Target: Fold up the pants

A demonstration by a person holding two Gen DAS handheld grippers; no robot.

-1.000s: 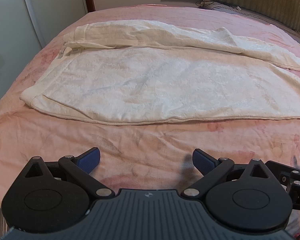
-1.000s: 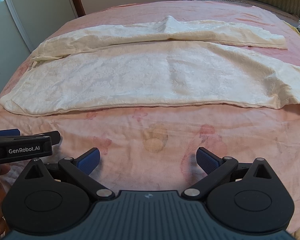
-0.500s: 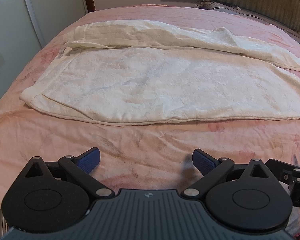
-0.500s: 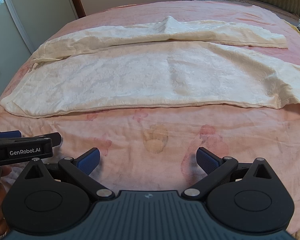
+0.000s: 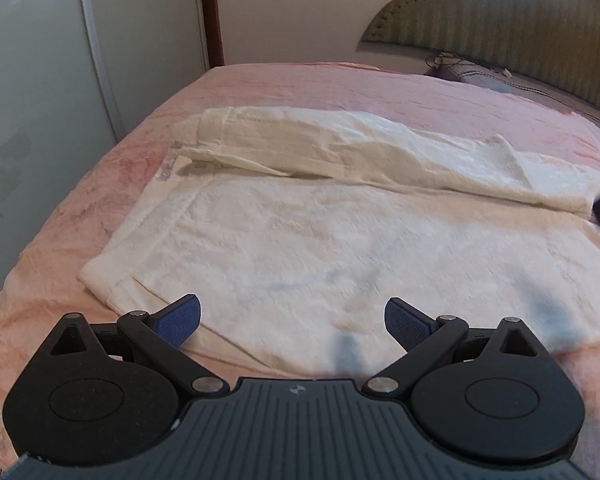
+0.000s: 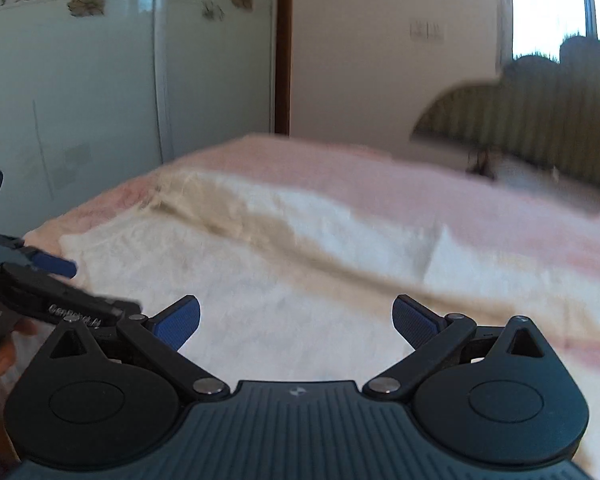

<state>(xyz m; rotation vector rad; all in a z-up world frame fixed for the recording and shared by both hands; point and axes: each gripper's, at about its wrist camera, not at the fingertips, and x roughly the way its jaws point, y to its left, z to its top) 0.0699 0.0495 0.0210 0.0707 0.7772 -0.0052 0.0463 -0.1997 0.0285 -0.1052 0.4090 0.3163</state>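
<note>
Your cream pants (image 5: 320,216) lie spread flat across the pink bedspread (image 5: 340,88), waistband at the left, one leg folded along the far edge. Your left gripper (image 5: 292,320) hangs over the near hem, jaws spread wide, holding nothing. Your right gripper (image 6: 296,320) is equally spread over the cloth; its view is blurred, so contact is unclear.

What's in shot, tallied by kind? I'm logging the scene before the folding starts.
Pants: 1, cream, spread flat on the bed
Grippers: 2, left gripper and right gripper, both open and empty
Bed: 1, pink bedspread
Headboard: 1
Total: 5
</note>
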